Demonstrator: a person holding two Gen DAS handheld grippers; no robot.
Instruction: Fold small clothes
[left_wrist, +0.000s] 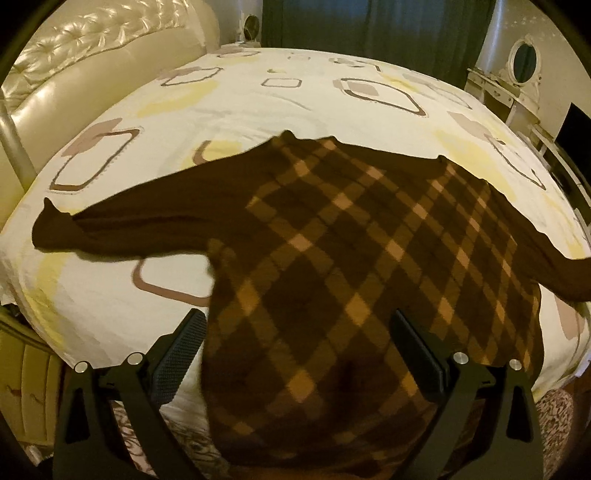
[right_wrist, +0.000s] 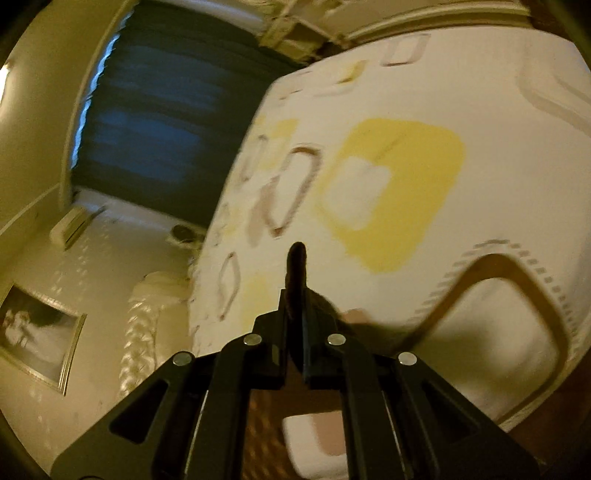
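Sweater (left_wrist: 351, 258) edge in right claw (right_wrist: 295, 314)

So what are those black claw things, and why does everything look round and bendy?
Those are grabbers a person holds, one in each hand. Each has a tiny camera with a very wide lens, which bends the picture. One picture looks out from the left gripper: its two fingers are spread open above a brown checked sweater lying on a bed with a patterned sheet. The other picture looks out from the right gripper: its fingers are squeezed shut on a bit of the same brown cloth. The person is folding the sweater.
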